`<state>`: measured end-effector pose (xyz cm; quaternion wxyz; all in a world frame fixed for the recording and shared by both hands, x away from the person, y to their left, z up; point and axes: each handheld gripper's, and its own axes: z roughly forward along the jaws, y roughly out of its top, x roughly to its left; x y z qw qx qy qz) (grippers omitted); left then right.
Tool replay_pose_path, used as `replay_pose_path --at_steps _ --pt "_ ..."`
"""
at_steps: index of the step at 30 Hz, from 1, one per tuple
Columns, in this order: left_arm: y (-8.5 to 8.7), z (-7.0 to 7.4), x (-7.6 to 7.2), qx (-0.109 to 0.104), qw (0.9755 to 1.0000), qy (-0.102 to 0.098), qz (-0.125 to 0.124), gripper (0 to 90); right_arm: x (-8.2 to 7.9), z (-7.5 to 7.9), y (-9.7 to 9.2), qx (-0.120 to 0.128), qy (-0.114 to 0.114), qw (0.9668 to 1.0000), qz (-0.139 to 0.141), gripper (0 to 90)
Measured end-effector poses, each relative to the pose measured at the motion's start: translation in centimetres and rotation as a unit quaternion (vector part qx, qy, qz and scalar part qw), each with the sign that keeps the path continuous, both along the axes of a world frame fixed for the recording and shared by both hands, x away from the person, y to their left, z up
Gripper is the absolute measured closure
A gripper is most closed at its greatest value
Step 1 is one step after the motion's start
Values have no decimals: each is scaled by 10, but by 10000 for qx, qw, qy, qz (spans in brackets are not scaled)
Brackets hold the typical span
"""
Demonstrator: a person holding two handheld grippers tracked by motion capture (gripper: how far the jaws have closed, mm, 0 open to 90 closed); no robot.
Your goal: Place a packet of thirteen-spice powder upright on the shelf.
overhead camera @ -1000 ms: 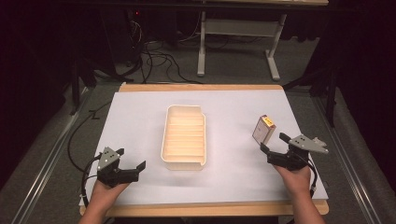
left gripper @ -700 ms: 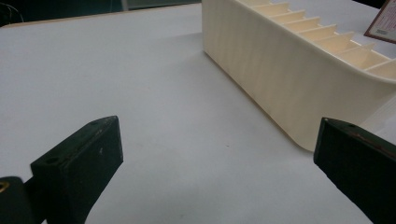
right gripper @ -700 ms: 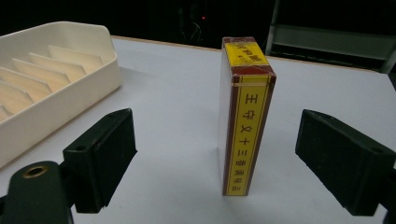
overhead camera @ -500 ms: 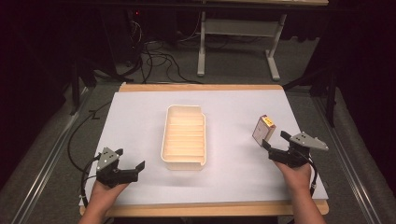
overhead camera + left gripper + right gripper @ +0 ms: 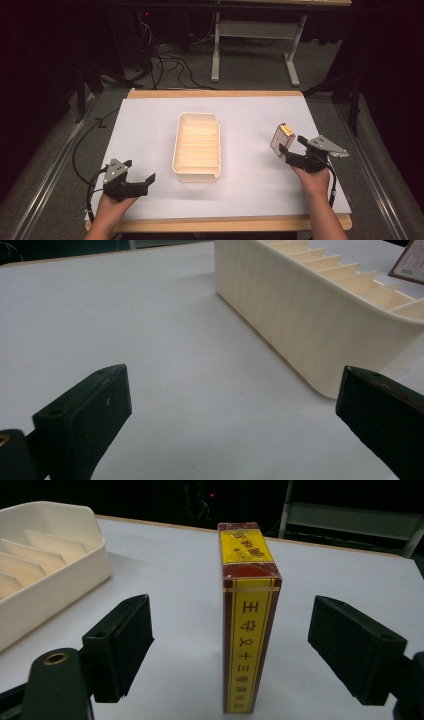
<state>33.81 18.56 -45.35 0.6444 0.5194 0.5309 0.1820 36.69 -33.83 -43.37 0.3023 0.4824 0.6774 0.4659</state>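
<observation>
A small box [image 5: 280,138] in dark red and yellow stands upright on the white table at the right. In the right gripper view this box [image 5: 248,630] rises between the two jaws of my right gripper [image 5: 235,627], which is open, with a gap on each side. In the high view the right gripper [image 5: 292,146] sits just behind the box. A cream tray [image 5: 196,147] with several divider slots lies at the table's middle. My left gripper [image 5: 140,171] rests open near the front left, holding nothing, and faces the tray's near corner [image 5: 280,305].
The white sheet [image 5: 150,125] covers the table, with wooden edges at front and back. Black cables trail off the left side onto the floor. A grey desk frame [image 5: 250,45] stands behind the table. The tray's wall [image 5: 50,580] lies left of the right gripper.
</observation>
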Motion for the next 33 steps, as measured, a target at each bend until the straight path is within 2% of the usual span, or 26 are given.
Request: replay_pose_path --at_steps 5,8,15,19,26,33 --pt "0 -1 -2 26 10000 29 -40 18 10 -1 1 19 2 10000 -30 193" --pt "0 -1 -3 43 10000 27 -52 17 17 -2 1 45 -115 9999 32 240" --pt "1 -3 -3 62 10000 53 -40 17 33 -4 -1 47 -86 9999 -46 318" --pt "0 -4 -2 70 9999 76 -51 17 30 -5 4 -61 -126 9999 19 381" --pt "-1 -6 -2 109 9999 113 -73 17 25 -5 2 77 -137 9999 12 465" --pt "-2 -6 -1 95 9999 121 -69 17 22 -3 -2 115 -173 9998 24 564"
